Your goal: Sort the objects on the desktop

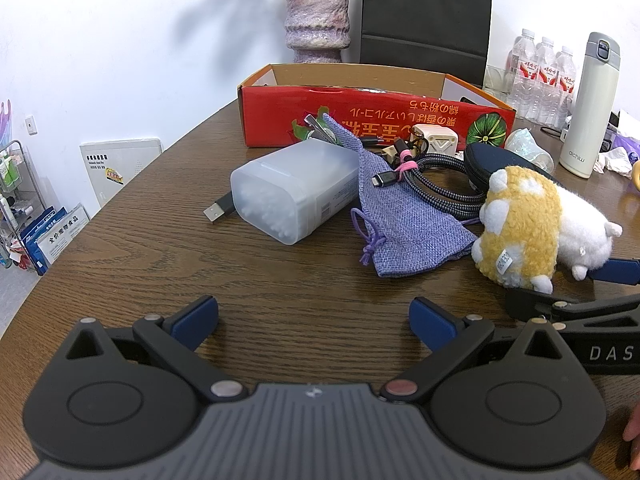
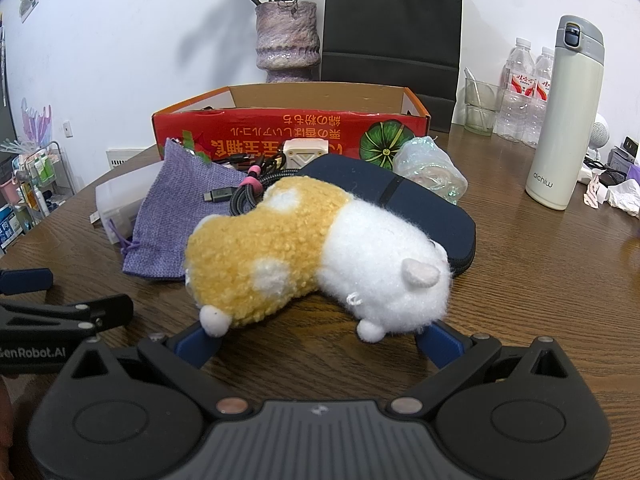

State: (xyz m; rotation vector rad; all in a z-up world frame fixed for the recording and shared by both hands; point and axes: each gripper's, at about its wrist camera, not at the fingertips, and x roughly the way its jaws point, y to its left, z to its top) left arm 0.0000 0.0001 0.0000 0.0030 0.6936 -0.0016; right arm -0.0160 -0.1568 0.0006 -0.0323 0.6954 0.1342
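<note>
Both grippers, left gripper [image 1: 314, 320] and right gripper [image 2: 316, 340], gape wide, holding nothing; the right should straddle the plush toy [image 2: 312, 256] mid-body, then squeeze gently toward the red box [image 2: 288, 128].

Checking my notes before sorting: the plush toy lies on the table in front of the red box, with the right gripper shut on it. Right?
Not quite. The right gripper is open, its jaws spread wide before the plush toy, as the right wrist view shows. The toy does lie in front of the red box.
</note>
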